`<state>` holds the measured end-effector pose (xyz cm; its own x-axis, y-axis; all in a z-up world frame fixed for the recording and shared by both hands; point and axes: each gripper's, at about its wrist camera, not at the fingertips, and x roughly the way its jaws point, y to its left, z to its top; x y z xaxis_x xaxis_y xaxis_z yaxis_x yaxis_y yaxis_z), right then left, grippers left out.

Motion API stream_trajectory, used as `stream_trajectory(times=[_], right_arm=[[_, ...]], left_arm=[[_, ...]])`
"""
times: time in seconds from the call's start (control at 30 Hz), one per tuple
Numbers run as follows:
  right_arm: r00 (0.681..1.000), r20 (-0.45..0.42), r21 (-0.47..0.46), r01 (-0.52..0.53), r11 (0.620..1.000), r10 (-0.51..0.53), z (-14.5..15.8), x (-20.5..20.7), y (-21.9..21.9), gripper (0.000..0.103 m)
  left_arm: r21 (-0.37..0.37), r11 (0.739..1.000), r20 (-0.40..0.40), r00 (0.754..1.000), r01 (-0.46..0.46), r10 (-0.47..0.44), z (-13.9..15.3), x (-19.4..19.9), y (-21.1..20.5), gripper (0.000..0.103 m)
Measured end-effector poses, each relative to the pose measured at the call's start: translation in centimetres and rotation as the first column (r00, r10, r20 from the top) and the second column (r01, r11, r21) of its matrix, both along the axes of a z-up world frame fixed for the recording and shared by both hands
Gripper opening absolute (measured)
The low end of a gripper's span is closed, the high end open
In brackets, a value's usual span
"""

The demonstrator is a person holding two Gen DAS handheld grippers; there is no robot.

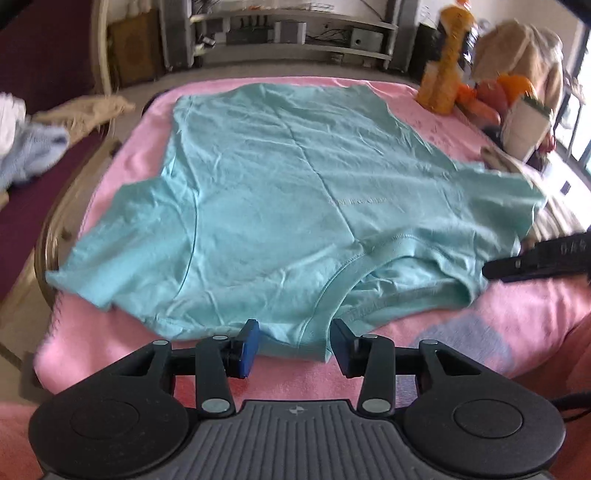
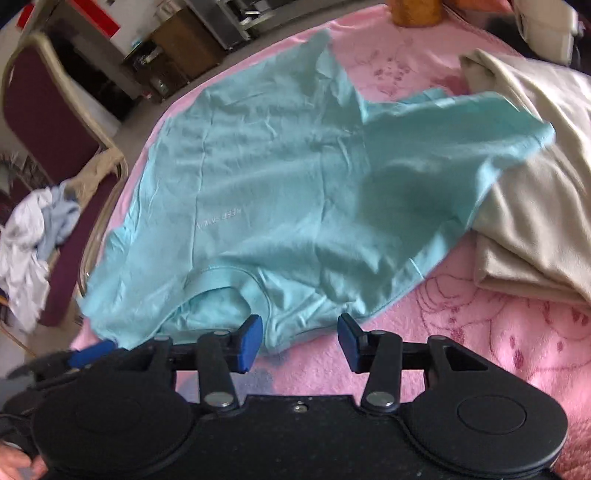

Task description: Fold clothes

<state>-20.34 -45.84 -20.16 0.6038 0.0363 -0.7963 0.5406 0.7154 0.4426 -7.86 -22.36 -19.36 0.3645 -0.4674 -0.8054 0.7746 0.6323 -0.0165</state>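
Observation:
A light teal T-shirt [image 1: 280,206] lies spread face up on a pink blanket [image 1: 498,325], collar toward me; it also shows in the right wrist view [image 2: 280,199]. My left gripper [image 1: 293,345] is open and empty, its fingers just over the shirt's near left shoulder edge. My right gripper [image 2: 300,341] is open and empty at the near edge right of the collar [image 2: 229,277]. The right gripper's fingers [image 1: 535,258] show at the right in the left wrist view. The shirt's right sleeve [image 2: 498,136] lies partly over a beige cloth.
A folded beige cloth [image 2: 532,206] lies on the blanket [image 2: 498,350] at the right. A maroon chair [image 2: 48,122] with a pile of clothes [image 2: 33,236] stands at the left. Yellow and orange items [image 1: 454,66] and shelves [image 1: 295,33] stand at the back.

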Motion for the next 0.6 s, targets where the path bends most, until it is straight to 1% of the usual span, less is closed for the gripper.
stream_trajectory(times=[0.1,0.13,0.17,0.2,0.23,0.27,0.3,0.33,0.37,0.4,0.5,0.53,0.57,0.6], right_arm=[[0.997,0.036,-0.074,-0.066,0.995,0.069,0.5,0.5,1.4,0.045],[0.995,0.022,-0.106,-0.090,0.990,0.092,0.4,0.9,1.9,0.044],[0.993,0.006,-0.137,-0.114,0.984,0.115,0.3,1.3,2.4,0.043],[0.990,-0.012,-0.167,-0.138,0.976,0.138,0.1,1.6,2.9,0.036],[0.987,-0.038,-0.189,-0.162,0.969,0.158,-0.3,2.0,3.3,0.029],[0.983,-0.061,-0.214,-0.185,0.959,0.176,-0.6,2.2,3.8,0.027],[0.980,-0.067,-0.251,-0.197,0.948,0.186,-0.7,2.2,4.2,0.015],[0.977,-0.078,-0.284,-0.211,0.935,0.197,-0.7,2.2,4.7,0.008],[0.975,-0.083,-0.311,-0.221,0.925,0.205,-0.6,2.1,5.1,0.006],[0.977,-0.065,-0.313,-0.215,0.925,0.205,-0.2,1.7,5.3,0.005],[0.978,0.013,-0.299,-0.196,0.934,0.210,1.5,0.0,5.6,0.005],[0.977,0.033,-0.288,-0.193,0.938,0.211,1.9,-0.5,5.6,0.005],[0.976,0.029,-0.277,-0.201,0.939,0.218,1.9,-0.9,5.6,0.005],[0.975,-0.002,-0.280,-0.213,0.936,0.221,1.5,-0.7,5.6,0.005]], left_arm=[[0.043,0.998,0.084,0.995,0.045,-0.048,-0.6,-0.9,-1.1,0.039],[0.065,0.996,0.115,0.991,0.055,-0.063,-1.0,-1.3,-1.5,0.039],[0.081,0.995,0.128,0.990,0.056,-0.066,-1.3,-1.3,-1.7,0.029],[0.090,0.995,0.127,0.990,0.052,-0.064,-1.6,-1.2,-1.8,0.023],[0.099,0.994,0.126,0.990,0.049,-0.061,-1.9,-1.2,-1.8,0.014],[0.104,0.994,0.129,0.990,0.043,-0.056,-2.1,-1.1,-1.7,0.008],[0.111,0.993,0.138,0.989,0.035,-0.050,-2.1,-1.0,-1.7,0.005],[0.121,0.992,0.148,0.988,0.026,-0.044,-2.1,-1.1,-1.6,0.004],[0.124,0.992,0.152,0.988,0.020,-0.039,-2.0,-1.1,-1.5,0.003],[0.120,0.993,0.149,0.988,0.019,-0.037,-1.6,-1.2,-1.2,0.003],[0.092,0.995,0.151,0.988,0.025,-0.039,-0.3,-1.8,-0.3,0.003],[0.097,0.995,0.151,0.987,0.033,-0.047,-0.2,-1.9,-0.4,0.003],[0.112,0.993,0.146,0.987,0.045,-0.061,-0.5,-2.1,-0.6,0.003],[0.134,0.989,0.138,0.988,0.054,-0.072,-0.9,-2.2,-0.8,0.004]])
